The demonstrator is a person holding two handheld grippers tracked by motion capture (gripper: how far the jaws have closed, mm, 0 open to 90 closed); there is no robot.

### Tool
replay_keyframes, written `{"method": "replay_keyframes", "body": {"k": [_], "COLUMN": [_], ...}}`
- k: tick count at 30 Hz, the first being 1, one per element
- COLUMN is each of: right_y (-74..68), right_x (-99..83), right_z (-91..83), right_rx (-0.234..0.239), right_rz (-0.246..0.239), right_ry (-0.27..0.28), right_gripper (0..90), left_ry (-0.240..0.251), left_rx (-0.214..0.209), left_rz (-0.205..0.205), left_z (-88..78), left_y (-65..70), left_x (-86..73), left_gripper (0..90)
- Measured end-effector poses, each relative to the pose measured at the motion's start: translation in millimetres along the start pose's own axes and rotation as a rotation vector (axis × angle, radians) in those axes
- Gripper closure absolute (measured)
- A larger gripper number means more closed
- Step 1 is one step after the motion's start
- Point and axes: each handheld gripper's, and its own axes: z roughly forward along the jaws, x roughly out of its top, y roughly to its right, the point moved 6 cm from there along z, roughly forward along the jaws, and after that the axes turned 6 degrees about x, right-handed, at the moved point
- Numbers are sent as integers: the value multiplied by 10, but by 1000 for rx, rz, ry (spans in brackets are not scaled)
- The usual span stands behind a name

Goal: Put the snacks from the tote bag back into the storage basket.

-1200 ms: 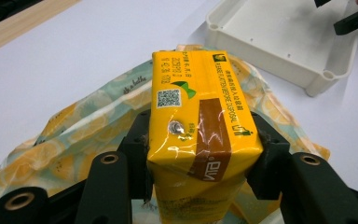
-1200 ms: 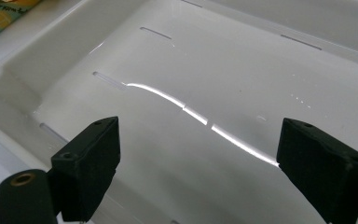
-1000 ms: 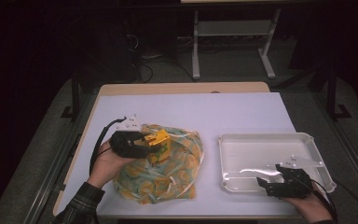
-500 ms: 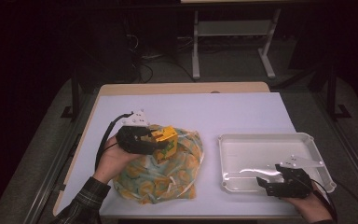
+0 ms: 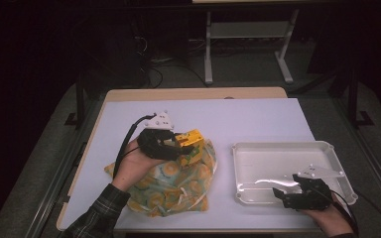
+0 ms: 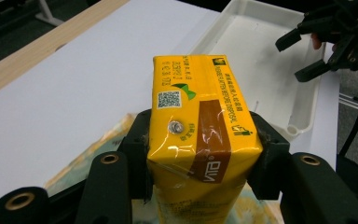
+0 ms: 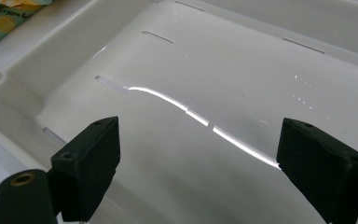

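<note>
Overhead, the high view shows the left gripper (image 5: 187,148) held above a patterned cloth bag (image 5: 171,183) that lies crumpled on the white table (image 5: 248,119). Its jaws are clamped on a yellow drink carton (image 5: 191,141), which sits over the bag's upper edge, clear of the table. To the right stands a white tray (image 5: 278,158), well apart from the bag. The right gripper (image 5: 284,191) rests at the tray's near right corner, its jaws spread with nothing between them.

Next, the left gripper view looks along the two black jaws, whose pads press the carton (image 6: 200,116) from both sides. The carton's top end, with a foil straw hole and a brown stripe, faces the camera. Beyond it lie the table, the bag's edge (image 6: 98,149) and the tray (image 6: 261,56), with the right gripper (image 6: 328,44) at the far corner.

Finally, the right gripper view shows its jaws wide apart over the tray's glossy floor (image 7: 242,79), holding nothing. A corner of the bag (image 7: 4,18) shows at the upper left.
</note>
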Motion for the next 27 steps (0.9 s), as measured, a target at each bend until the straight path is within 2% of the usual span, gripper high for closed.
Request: {"method": "replay_keyframes", "body": {"k": [16, 27], "right_y": [-8, -23], "right_x": [5, 13], "right_z": [5, 5], "right_rx": [9, 16], "right_rz": [0, -5], "right_ry": [4, 8], "right_gripper": [130, 130], "left_ry": [33, 55], "left_rx": [-54, -68], "left_rz": [33, 40], "left_z": [386, 718], "left_y": [232, 378], "left_x": [318, 492], "left_gripper": [512, 512]}}
